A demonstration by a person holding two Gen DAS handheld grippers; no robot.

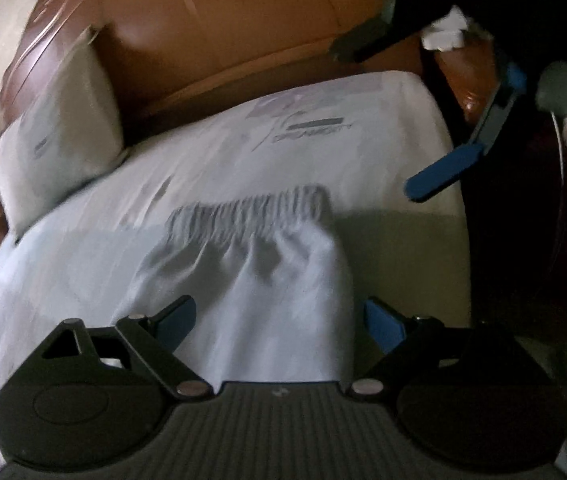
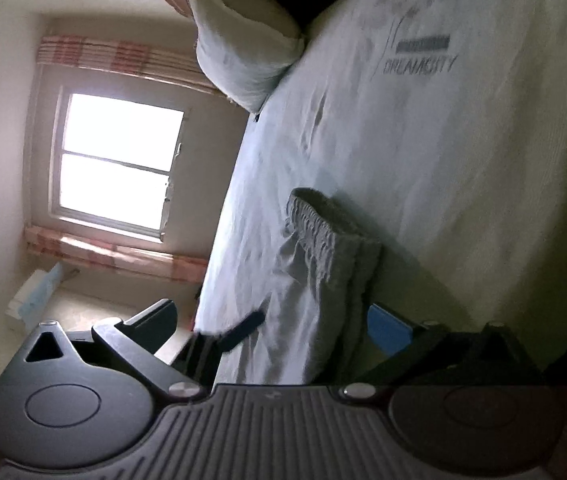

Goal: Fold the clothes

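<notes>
A pale grey garment (image 1: 259, 272) with a gathered elastic waistband lies folded lengthwise on the bed sheet (image 1: 223, 152), waistband toward the headboard. My left gripper (image 1: 279, 320) hovers over its near end, jaws wide apart and open, cloth showing between them but not pinched. My right gripper (image 1: 377, 120) hangs above the bed's right edge, also open with nothing in it. In the right wrist view the garment (image 2: 323, 280) runs up from the open right gripper (image 2: 271, 324), its folded edge beside the blue right pad. One of the left gripper's fingers (image 2: 245, 328) pokes in over the cloth.
A pale pillow (image 1: 63, 128) leans on the brown padded headboard (image 1: 223, 40) at the bed's far left. The sheet (image 2: 443, 160) carries a printed logo. A bright window (image 2: 119, 168) is on the wall beyond the bed. Dark floor lies past the mattress edge (image 1: 455, 208).
</notes>
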